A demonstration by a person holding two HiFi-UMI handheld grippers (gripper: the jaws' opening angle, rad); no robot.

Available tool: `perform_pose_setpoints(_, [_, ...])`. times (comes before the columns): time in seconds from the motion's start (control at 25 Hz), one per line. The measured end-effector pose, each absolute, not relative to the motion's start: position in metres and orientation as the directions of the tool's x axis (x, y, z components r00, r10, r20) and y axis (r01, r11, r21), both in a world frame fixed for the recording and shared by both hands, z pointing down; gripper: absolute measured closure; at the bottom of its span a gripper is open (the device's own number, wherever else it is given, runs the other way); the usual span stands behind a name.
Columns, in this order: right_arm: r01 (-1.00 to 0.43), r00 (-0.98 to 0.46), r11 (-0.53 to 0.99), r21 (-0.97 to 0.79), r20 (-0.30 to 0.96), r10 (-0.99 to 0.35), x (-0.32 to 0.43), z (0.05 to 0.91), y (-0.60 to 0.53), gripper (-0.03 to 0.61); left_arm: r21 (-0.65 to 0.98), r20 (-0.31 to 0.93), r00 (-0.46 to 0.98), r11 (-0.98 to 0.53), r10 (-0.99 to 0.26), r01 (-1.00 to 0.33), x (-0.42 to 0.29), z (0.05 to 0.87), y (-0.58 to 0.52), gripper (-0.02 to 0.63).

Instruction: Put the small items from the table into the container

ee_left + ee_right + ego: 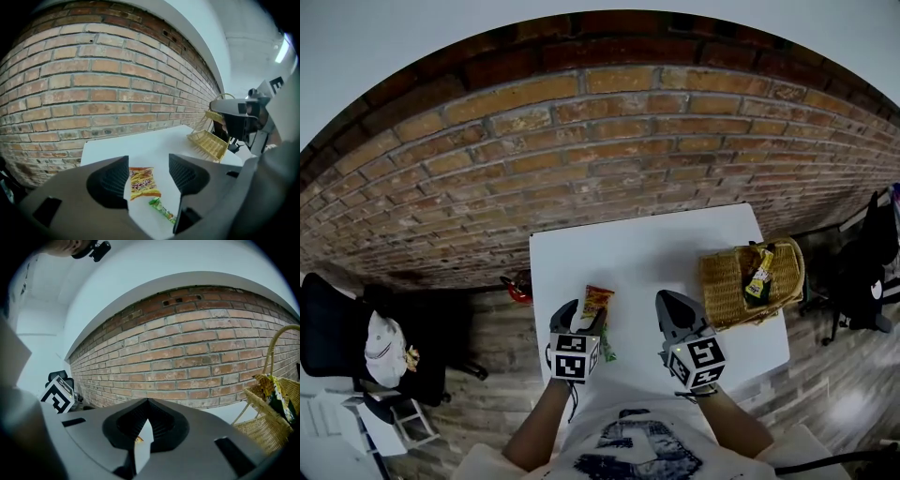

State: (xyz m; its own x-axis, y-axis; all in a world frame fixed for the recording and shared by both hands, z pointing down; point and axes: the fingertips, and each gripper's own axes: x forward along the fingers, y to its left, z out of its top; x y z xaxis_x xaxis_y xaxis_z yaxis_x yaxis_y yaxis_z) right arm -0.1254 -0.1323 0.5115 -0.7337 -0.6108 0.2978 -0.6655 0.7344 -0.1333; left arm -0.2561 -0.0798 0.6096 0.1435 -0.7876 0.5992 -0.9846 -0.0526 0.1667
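An orange-yellow snack packet (597, 302) lies flat on the white table (637, 248), with a small green sweet wrapper (607, 352) just nearer me. My left gripper (581, 317) hovers over them, open. In the left gripper view the snack packet (142, 183) shows between the spread jaws, untouched, and the green wrapper (162, 209) lies just below it. My right gripper (668, 307) is shut and empty, between the packet and the wicker basket (727, 281). A yellow-green packet (758, 272) sits in the basket. In the right gripper view the right gripper (147, 404) shows its tips meeting.
A brick wall (581, 150) runs behind the table. The basket (274, 425) with its tall handle stands at the table's right edge, its packet (276, 397) inside. A black chair (342, 342) with a white garment is at the left, and another dark chair (874, 267) is on the right.
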Motion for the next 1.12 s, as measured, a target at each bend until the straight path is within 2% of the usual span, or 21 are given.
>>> perform_pose_setpoints(0.28, [-0.668, -0.724, 0.733, -0.13, 0.34, -0.6, -0.133, 0.527, -0.141, 0.558, 0.207, 0.647, 0.19, -0.07, -0.738, -0.976, -0.254, 0.643, -0.091, 0.259])
perform_pose_setpoints(1.12, [-0.701, -0.678, 0.699, -0.143, 0.439, -0.59, -0.14, 0.563, -0.165, 0.558, 0.254, 0.769, 0.232, -0.048, -0.596, -0.966, -0.255, 0.733, -0.105, 0.259])
